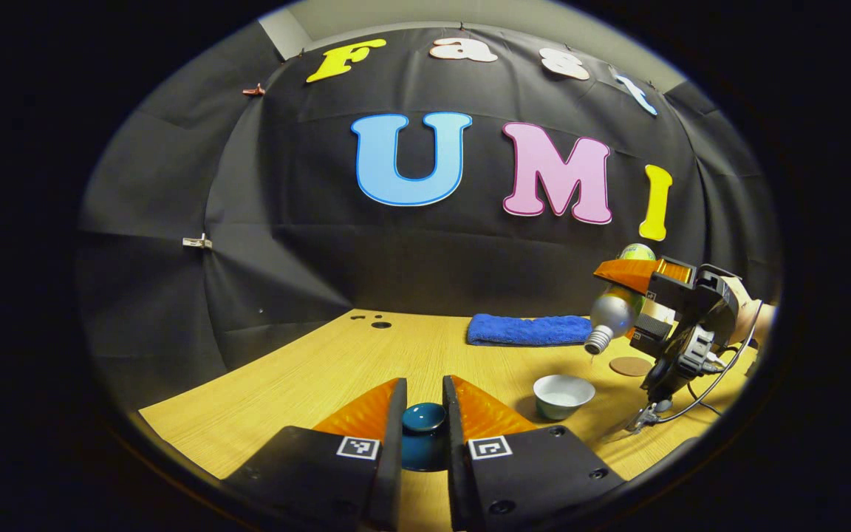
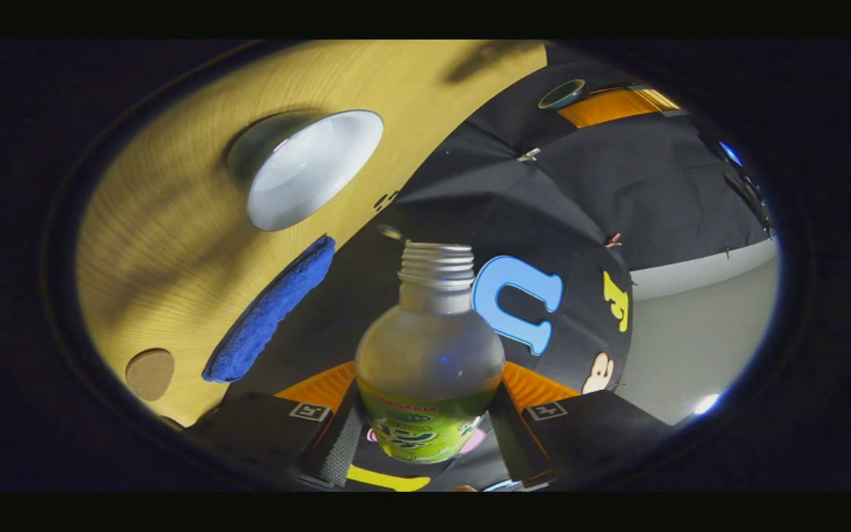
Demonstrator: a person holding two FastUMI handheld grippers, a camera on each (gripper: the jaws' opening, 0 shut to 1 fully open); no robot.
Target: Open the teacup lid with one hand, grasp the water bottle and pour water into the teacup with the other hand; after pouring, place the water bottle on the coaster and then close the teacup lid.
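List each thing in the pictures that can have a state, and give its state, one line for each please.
teacup: uncovered, upright on the table.
teacup lid: off the cup, gripped by the left gripper.
water bottle: uncapped, tipped mouth-down above the teacup, gripped by the right gripper.
coaster: bare, flat on the table.
blue towel: folded, lying at the back of the table.

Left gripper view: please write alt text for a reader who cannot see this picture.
The left gripper grips a dark blue teacup lid above a wooden table. To its right, the right gripper tilts an uncapped water bottle, mouth down, over an open teacup. Behind lie a round coaster and a blue towel.
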